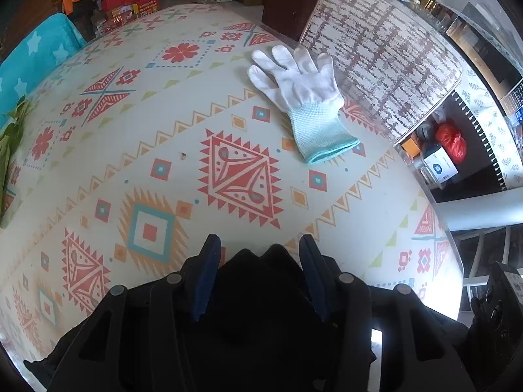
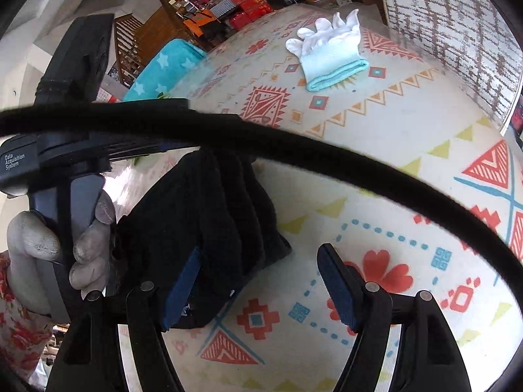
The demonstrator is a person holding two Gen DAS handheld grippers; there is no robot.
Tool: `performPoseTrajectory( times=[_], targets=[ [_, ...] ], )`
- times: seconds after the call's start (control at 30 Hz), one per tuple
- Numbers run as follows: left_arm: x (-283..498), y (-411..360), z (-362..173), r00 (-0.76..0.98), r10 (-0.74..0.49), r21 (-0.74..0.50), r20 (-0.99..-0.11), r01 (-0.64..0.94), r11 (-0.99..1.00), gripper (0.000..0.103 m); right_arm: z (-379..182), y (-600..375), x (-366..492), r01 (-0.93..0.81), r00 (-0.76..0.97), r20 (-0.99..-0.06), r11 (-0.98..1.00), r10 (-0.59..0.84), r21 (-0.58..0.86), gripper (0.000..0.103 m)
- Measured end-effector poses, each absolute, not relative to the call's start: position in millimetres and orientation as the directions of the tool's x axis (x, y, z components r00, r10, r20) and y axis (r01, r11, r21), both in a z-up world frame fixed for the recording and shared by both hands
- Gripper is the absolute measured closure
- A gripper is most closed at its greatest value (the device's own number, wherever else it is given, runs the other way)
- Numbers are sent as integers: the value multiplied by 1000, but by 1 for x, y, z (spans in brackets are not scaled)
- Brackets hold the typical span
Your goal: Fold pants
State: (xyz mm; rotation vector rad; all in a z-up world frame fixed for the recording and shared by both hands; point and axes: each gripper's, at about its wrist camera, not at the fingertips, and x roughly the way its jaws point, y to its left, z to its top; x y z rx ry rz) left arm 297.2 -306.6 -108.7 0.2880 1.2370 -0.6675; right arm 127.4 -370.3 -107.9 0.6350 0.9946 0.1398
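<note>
The black pants (image 1: 258, 287) are bunched between the fingers of my left gripper (image 1: 260, 245), which is shut on them above the patterned table. In the right wrist view the same bunched black pants (image 2: 215, 222) hang from the left gripper (image 2: 183, 150), held by a gloved hand (image 2: 62, 245). My right gripper (image 2: 261, 281) is open; its left finger (image 2: 183, 287) lies against the pants, its right finger (image 2: 336, 290) stands free over the table. A black band (image 2: 327, 160) crosses the right wrist view.
A white glove with a pale blue cuff (image 1: 304, 98) lies on the patterned tablecloth (image 1: 147, 114) at the far side; it also shows in the right wrist view (image 2: 330, 52). A brown-and-white chair back (image 1: 385, 52) stands beyond the table edge. A turquoise star cushion (image 1: 36, 55) is at far left.
</note>
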Motion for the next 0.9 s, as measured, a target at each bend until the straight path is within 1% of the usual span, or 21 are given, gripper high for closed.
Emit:
performPoseTrajectory(
  times=[0.1, 0.17, 0.27, 0.37, 0.57, 0.67, 0.73, 0.77, 0.83, 0.9],
  targets=[
    [296, -313, -114, 165, -300, -139, -940, 617, 775, 54, -107, -359, 134, 146, 563, -727, 819, 393, 555, 23],
    [297, -316, -118, 163, -292, -134, -942, 616, 777, 54, -108, -350, 137, 125, 577, -714, 821, 396, 556, 15],
    [297, -321, -122, 163, -282, -126, -945, 616, 778, 54, -107, -341, 141, 113, 597, -705, 831, 382, 545, 11],
    [297, -325, -125, 163, -272, -115, -948, 624, 773, 54, -107, -335, 143, 113, 604, -706, 837, 371, 536, 11],
    [295, -328, -128, 158, -260, -100, -953, 645, 758, 54, -107, -343, 143, 109, 597, -697, 820, 398, 562, 12],
    [293, -329, -128, 169, -238, -65, -956, 670, 740, 64, -103, -342, 149, 106, 594, -707, 833, 385, 543, 13],
    [291, -330, -127, 176, -229, -47, -957, 689, 723, 74, -102, -338, 152, 106, 590, -715, 842, 374, 528, 13],
    [290, -330, -126, 176, -227, -42, -958, 695, 718, 77, -102, -338, 153, 107, 588, -721, 848, 368, 520, 15],
    [290, -329, -124, 168, -237, -51, -957, 704, 708, 80, -100, -333, 154, 104, 579, -732, 858, 360, 504, 23],
    [289, -326, -121, 166, -243, -55, -956, 711, 701, 81, -100, -330, 151, 109, 569, -746, 867, 348, 487, 45]
  ],
)
